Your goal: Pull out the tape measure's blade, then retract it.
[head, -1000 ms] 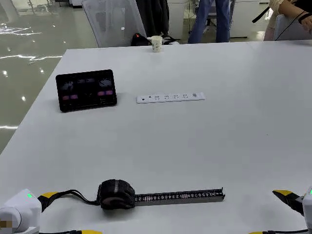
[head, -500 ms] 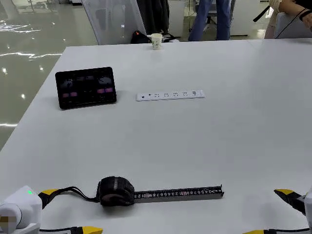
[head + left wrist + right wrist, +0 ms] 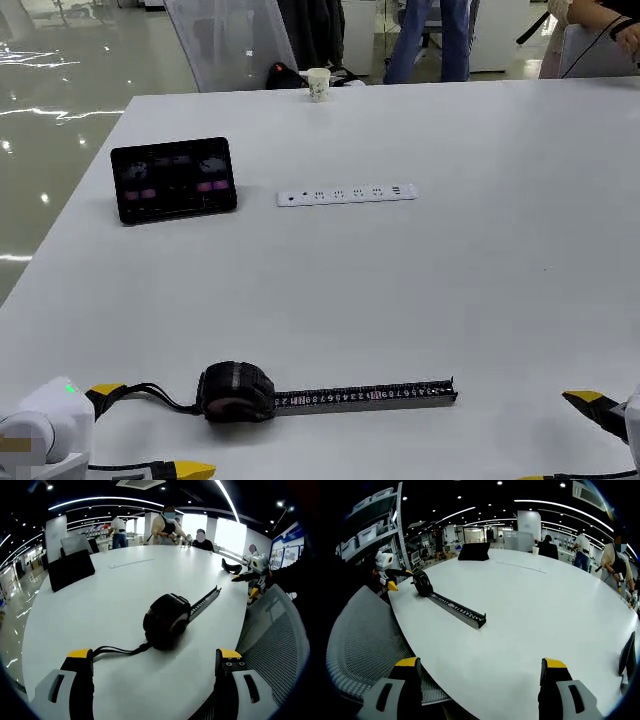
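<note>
The black tape measure case (image 3: 238,392) lies near the table's front edge, its dark numbered blade (image 3: 365,395) pulled out flat to the right and ending in a hook. A black strap trails left from the case. My left gripper (image 3: 148,430) stands open just left of the case, its yellow-tipped jaws either side of the strap end and touching nothing. In the left gripper view the case (image 3: 167,620) sits a short way ahead of the left gripper (image 3: 154,655). My right gripper (image 3: 560,440) is open, well right of the hook. The blade (image 3: 457,610) lies ahead of the right gripper (image 3: 481,663).
A dark tablet (image 3: 174,180) stands propped at the left. A white power strip (image 3: 345,194) lies mid-table and a paper cup (image 3: 318,84) stands at the far edge. People stand beyond the table. A grey mesh chair (image 3: 360,645) is by the front edge.
</note>
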### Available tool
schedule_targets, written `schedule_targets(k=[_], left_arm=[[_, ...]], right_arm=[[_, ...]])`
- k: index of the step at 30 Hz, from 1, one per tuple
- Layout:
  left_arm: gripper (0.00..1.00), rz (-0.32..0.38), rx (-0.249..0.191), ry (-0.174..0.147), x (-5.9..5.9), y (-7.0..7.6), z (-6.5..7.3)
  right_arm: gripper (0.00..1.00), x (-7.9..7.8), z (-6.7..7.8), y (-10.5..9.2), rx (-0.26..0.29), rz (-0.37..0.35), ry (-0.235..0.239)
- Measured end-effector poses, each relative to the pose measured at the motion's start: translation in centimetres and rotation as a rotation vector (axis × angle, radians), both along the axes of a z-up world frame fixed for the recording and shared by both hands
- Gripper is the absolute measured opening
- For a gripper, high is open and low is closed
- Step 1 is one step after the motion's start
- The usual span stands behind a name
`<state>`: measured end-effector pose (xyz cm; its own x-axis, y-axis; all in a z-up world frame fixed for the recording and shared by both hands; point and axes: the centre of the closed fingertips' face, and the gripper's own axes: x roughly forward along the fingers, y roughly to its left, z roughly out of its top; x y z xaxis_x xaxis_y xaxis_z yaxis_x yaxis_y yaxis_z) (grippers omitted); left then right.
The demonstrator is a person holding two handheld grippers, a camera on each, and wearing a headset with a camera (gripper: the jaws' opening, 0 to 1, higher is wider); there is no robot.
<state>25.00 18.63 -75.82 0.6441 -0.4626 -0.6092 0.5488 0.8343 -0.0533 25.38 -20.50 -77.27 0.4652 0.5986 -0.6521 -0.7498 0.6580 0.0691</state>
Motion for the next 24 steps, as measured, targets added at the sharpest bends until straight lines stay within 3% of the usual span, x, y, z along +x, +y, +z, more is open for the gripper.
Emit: schedule_targets(k=[2,14,21,24], left_arm=[[0.99,0.010,0.028,0.004,0.1,0.0,-0.1],[0.99,-0.006,0.030,0.008,0.9,-2.6,0.8],[0.99,-0.028,0.013,-0.004,1.1,-4.2,1.2],[0.99,-0.025,-0.002,0.007,1.2,-4.6,1.2]], right_arm=[[0.99,0.0,0.0,0.0,-0.010,0.009,0.001],[0.99,0.9,0.5,0.0,-0.046,0.033,-0.016],[0.99,1.1,0.8,-0.1,-0.063,0.051,-0.021],[0.99,1.2,0.9,-0.1,-0.066,0.054,-0.026]])
